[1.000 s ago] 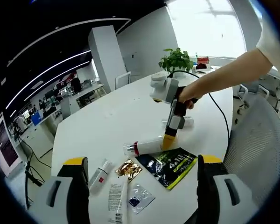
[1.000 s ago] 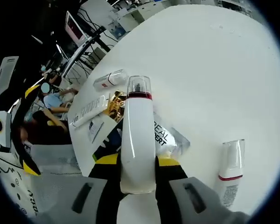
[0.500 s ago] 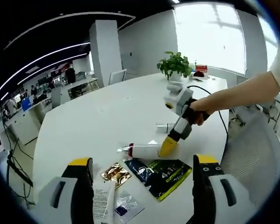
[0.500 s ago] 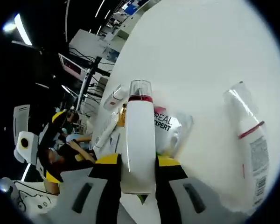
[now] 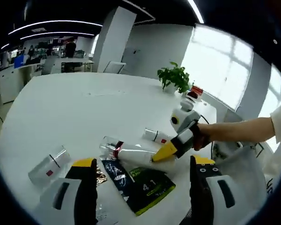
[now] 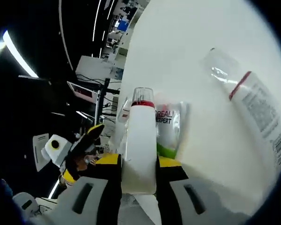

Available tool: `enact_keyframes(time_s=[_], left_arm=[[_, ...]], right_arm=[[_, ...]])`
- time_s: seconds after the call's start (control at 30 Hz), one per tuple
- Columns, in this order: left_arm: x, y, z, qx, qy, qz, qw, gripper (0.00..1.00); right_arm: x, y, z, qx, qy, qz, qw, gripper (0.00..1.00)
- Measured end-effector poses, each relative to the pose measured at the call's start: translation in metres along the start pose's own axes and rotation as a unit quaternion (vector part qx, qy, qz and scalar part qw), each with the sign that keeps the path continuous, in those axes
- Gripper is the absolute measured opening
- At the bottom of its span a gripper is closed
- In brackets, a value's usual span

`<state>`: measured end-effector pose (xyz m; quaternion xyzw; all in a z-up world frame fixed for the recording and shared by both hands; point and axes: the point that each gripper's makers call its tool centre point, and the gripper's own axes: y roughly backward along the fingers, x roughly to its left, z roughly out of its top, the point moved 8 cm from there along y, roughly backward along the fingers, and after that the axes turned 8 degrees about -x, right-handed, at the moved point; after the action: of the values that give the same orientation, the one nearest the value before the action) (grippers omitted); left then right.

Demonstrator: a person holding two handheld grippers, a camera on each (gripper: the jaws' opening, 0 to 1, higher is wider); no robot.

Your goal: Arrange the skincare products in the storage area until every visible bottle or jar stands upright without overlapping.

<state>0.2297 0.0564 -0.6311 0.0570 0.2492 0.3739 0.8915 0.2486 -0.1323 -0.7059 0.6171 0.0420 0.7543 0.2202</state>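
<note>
Surface (image 5: 61,108): large white round-edged top, carries all items. Dark sachet (image 5: 138,180) lies flat near the left gripper (image 5: 139,187); its fingers (image 5: 86,180) are spread wide, nothing between them.

Right gripper (image 6: 139,168): clenched on the white bottle (image 6: 139,140) w/ red band and clear cap; fingers (image 6: 107,161) clamp its lower body. In the left gripper view that bottle (image 5: 131,153) sits low and near-horizontal, cap end pointing away from the right gripper (image 5: 171,146), touching or just above the surface; cannot tell which.

Second bottle (image 6: 253,110), clear cap, red stripe, lies on its side well apart in the right gripper view; in the left gripper view it is just beyond the held one (image 5: 157,136). Third capped bottle (image 5: 49,164) lies on its side at the near left. Gold packet (image 5: 99,172) partly hidden behind the left finger.

Step in hand, by judgement: raise the held bottle to upright. To do well: keep the clamp firm, rotate base-down over bare surface clear of sachet and neighbour bottle, set base flat before release.

Vs 1.0 s ago: grip unchanged, same bottle. Both views have swung a lot, so most apparent shift is camera motion. Bottle seems still low; not yet upright.
</note>
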Motion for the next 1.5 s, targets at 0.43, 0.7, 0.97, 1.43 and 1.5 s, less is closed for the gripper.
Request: enact_keyframes(time_s=[0.43,0.7,0.97,1.43,1.5], left_arm=[[-0.004,-0.018,-0.008,-0.027,0.093,-0.038,0.9946,0.85],[-0.010,-0.026,-0.009,-0.039,0.143,-0.076,0.9860,0.85],[-0.022,-0.031,-0.005,-0.063,0.190,-0.110,0.9736,0.82],[-0.024,-0.037,-0.007,-0.082,0.231,-0.114,0.9628,0.60],[-0.022,-0.036,-0.006,-0.085,0.233,-0.116,0.9617,0.55]], right_arm=[[0.028,0.016,-0.005,-0.042,-0.003,0.063,0.9971,0.26],[0.047,0.017,-0.018,-0.053,0.010,0.105,0.9929,0.26],[0.062,0.016,-0.032,-0.056,0.031,0.123,0.9904,0.27],[0.067,0.023,-0.036,-0.072,0.052,0.113,0.9897,0.27],[0.068,0.024,-0.036,-0.076,0.054,0.114,0.9891,0.27]])
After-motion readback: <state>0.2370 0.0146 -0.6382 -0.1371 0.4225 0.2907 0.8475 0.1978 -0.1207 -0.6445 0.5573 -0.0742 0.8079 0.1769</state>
